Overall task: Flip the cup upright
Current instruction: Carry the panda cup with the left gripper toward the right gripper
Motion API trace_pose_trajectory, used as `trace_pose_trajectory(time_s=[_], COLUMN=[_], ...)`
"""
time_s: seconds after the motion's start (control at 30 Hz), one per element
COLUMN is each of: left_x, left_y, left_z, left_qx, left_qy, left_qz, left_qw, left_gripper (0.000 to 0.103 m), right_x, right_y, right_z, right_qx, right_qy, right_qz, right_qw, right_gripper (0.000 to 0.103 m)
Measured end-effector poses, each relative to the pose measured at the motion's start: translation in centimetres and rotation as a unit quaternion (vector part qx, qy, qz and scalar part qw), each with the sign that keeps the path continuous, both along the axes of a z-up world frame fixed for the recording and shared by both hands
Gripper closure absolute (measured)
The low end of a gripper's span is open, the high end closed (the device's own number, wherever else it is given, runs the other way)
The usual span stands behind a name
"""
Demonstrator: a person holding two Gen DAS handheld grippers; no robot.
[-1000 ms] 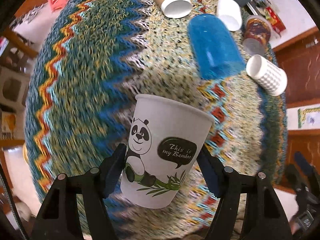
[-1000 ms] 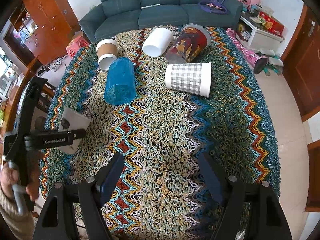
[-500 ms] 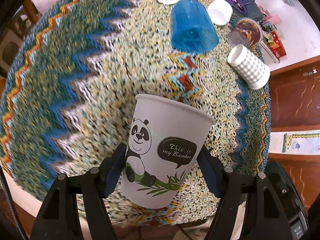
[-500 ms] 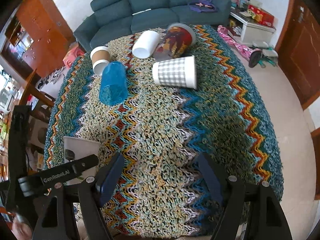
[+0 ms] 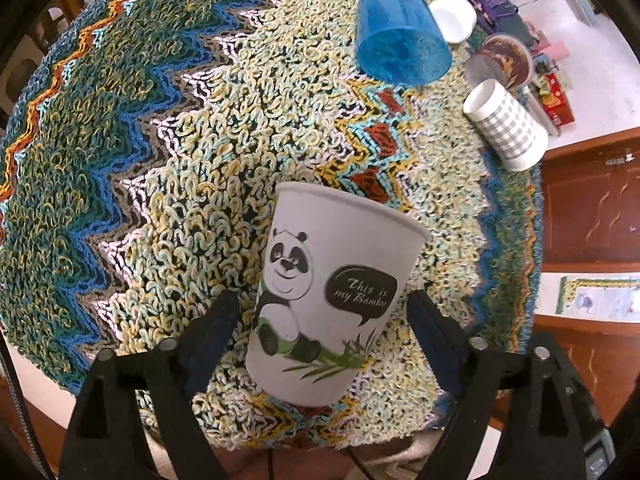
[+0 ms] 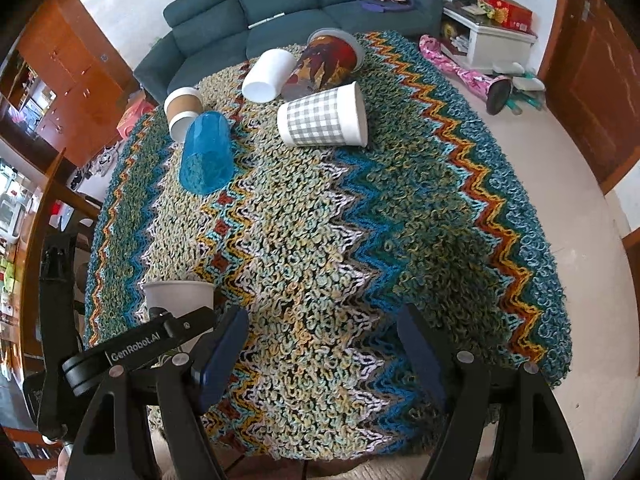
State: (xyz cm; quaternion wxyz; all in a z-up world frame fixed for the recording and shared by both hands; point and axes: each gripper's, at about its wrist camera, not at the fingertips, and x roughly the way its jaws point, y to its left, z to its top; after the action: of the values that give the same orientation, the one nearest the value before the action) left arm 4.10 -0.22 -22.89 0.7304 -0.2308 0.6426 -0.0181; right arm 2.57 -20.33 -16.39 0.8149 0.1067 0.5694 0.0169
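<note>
Now panda cup (image 5: pixel 332 304) between parted jaws.

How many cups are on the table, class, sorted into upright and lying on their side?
Upright: 1, the panda cup.
On their side: 5: blue cup, checked cup, plain white cup, brown-sleeved cup, dark red printed cup.
Total: 6.

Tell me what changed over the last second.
The left gripper carried the panda cup down to the tablecloth near its edge and opened: gaps now show between both fingers and the cup, which stands upright. The right gripper stayed open and empty. The blue cup, checked cup and the other cups stayed lying where they were.
</note>
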Motion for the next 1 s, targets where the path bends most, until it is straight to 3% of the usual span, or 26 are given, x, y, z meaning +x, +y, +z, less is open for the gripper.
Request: trace_pose_trajectory(time_s=[0.53, 0.7, 1.0], left_x=[-2.1, -2.7, -4.0], left_y=[3.6, 4.8, 6.2], left_z=[4.1, 6.6, 7.5], left_qx=[0.004, 0.055, 0.104], left_qy=[-0.036, -0.067, -0.084], left_qz=[-0.029, -0.051, -0.060], left_qw=[0.9989, 0.9949, 0.9892], left_gripper=[0.013, 0.013, 0.013], right_x=[-0.3, -0.2, 0.4], right_y=[0.9, 1.5, 3.6], right_z=[0.0, -0.3, -1.1], right_qx=[0.017, 0.029, 0.043], right_qy=[0.000, 0.006, 0.025], right_qz=[0.007, 0.018, 0.049], right_qw=[1.000, 0.999, 0.998], right_gripper=[0.026, 0.026, 0.026])
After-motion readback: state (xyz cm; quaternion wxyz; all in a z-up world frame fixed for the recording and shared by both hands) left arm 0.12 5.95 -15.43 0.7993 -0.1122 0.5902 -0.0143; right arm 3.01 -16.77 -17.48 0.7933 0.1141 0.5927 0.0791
